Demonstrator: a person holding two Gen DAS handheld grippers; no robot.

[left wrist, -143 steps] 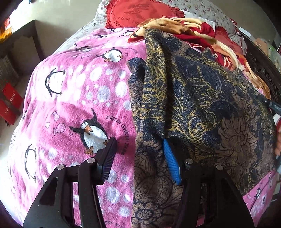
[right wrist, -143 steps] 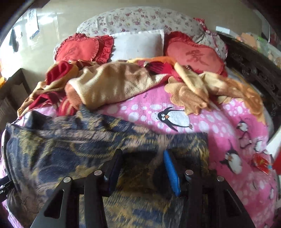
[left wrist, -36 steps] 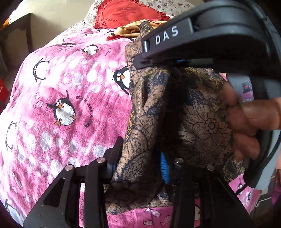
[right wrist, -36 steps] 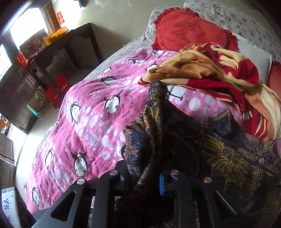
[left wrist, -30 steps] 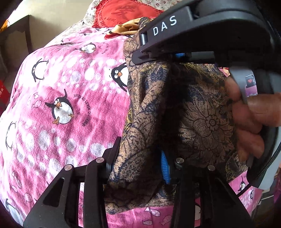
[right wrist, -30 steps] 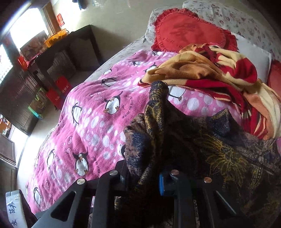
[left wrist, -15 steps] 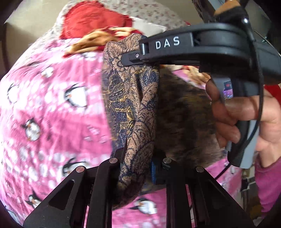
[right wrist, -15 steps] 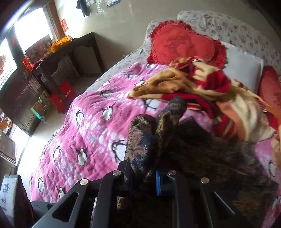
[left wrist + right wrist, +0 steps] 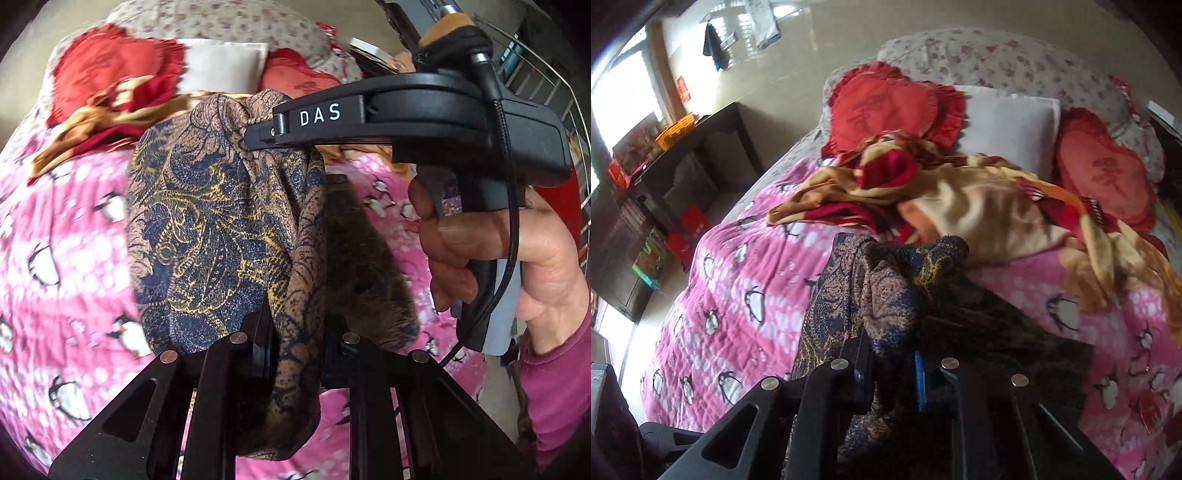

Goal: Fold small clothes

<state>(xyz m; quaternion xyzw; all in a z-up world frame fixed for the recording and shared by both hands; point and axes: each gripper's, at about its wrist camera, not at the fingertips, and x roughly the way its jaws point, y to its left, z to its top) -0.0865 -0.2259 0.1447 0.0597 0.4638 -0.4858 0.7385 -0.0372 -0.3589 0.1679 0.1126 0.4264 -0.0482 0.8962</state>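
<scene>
A dark blue, gold and brown patterned garment [image 9: 218, 236] hangs bunched in the air above the bed. My left gripper [image 9: 295, 343] is shut on its lower fold. My right gripper [image 9: 892, 358] is shut on another bunched part of the garment [image 9: 879, 295]; in the left wrist view its black body marked DAS [image 9: 388, 114] pinches the cloth's top, held by a hand [image 9: 491, 254]. Part of the garment drapes down onto the bed [image 9: 997, 332].
The bed has a pink penguin blanket [image 9: 750, 295]. A crumpled red, yellow and cream blanket [image 9: 960, 199] lies behind the garment. Red heart cushions [image 9: 890, 107] and a white pillow [image 9: 1008, 125] sit at the head. A dark desk [image 9: 701, 140] stands left of the bed.
Both grippers have closed on the garment and lifted it off the bed. The two held ends have come close together, bunching the cloth. The views have swung toward the head of the bed.
</scene>
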